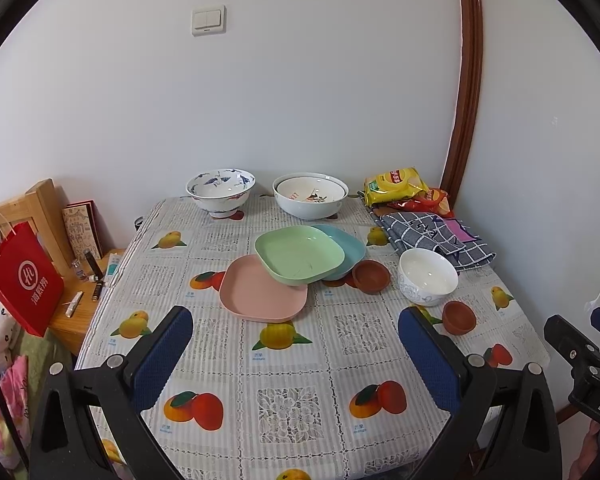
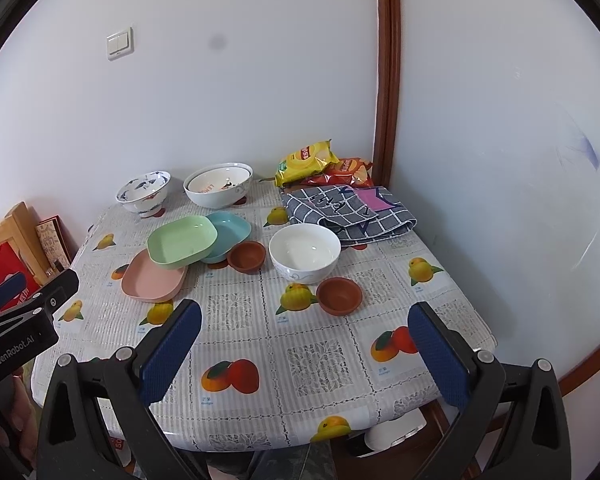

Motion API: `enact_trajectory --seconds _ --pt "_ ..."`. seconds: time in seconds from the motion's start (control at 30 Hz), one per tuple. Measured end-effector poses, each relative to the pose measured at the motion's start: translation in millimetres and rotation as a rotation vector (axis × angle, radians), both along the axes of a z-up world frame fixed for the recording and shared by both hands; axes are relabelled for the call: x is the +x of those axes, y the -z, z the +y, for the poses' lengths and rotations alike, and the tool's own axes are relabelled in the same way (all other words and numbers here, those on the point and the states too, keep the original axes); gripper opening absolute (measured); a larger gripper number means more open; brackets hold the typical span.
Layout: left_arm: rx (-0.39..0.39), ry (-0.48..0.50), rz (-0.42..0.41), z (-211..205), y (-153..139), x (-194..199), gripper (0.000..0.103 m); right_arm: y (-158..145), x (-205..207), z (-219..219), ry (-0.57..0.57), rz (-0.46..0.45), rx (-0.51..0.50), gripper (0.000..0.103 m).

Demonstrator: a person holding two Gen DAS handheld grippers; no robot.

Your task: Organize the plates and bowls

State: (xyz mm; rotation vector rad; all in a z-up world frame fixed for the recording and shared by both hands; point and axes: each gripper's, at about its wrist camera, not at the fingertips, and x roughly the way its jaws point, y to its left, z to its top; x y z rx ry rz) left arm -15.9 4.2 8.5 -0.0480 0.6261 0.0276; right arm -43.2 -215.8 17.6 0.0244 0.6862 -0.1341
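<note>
A green plate [image 1: 300,254] leans over a pink plate [image 1: 262,294] and a blue plate [image 1: 346,246] mid-table. A white bowl [image 1: 427,276] and two small brown bowls [image 1: 371,276] [image 1: 459,317] sit to their right. A blue-patterned bowl [image 1: 221,191] and nested white bowls [image 1: 311,194] stand at the back. My left gripper [image 1: 296,332] is open and empty above the near table. My right gripper [image 2: 304,328] is open and empty, short of the near brown bowl [image 2: 339,295]; the white bowl [image 2: 304,252] and green plate [image 2: 181,242] lie beyond.
Snack bags [image 1: 396,184] and a checked cloth [image 1: 436,238] lie at the back right by the wall. A red paper bag [image 1: 22,280] and a wooden side table [image 1: 84,304] stand left of the fruit-print tablecloth [image 1: 292,360].
</note>
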Motion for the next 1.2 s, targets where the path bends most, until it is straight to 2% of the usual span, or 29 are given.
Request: enact_trajectory --seconds 1.2 --pt "0.007 0.001 -0.008 -1.8 -4.4 -2.5 0.103 -1.3 -6.7 -0.7 0.002 -0.012 0.006 0.102"
